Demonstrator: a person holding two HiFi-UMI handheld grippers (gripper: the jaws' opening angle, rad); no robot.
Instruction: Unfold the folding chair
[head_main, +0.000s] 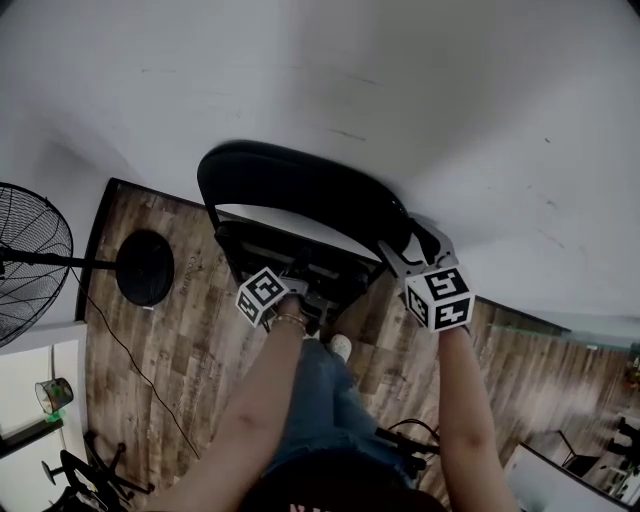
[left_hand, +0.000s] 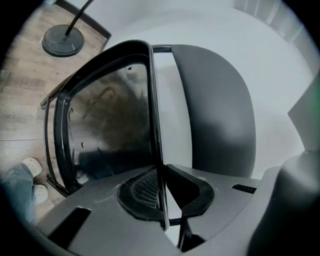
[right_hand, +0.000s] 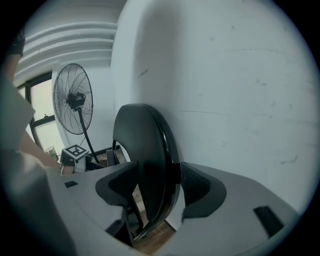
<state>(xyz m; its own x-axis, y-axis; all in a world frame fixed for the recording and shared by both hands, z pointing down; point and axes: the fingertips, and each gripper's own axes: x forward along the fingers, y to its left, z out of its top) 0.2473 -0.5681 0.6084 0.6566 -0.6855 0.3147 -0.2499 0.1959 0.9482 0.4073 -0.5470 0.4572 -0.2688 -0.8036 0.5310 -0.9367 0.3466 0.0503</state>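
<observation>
The floor (head_main: 190, 330) is brown wood-look planking, ending at a white wall (head_main: 400, 80) with dark skirting. The folding chair (head_main: 300, 190) stands at that far edge, close against the wall. Toward the left edge sits a round black fan base (head_main: 145, 267) — a thin cable (head_main: 130, 355) trails across the boards nearby. A white shoe (head_main: 341, 346) rests just before the chair.

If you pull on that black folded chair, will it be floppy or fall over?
Probably stiff, not floppy: the seat and backrest look like hard black panels. Maybe slippery, since the seat looks glossy. It might tip or slide, because it stands folded thin beside the wall.
</observation>
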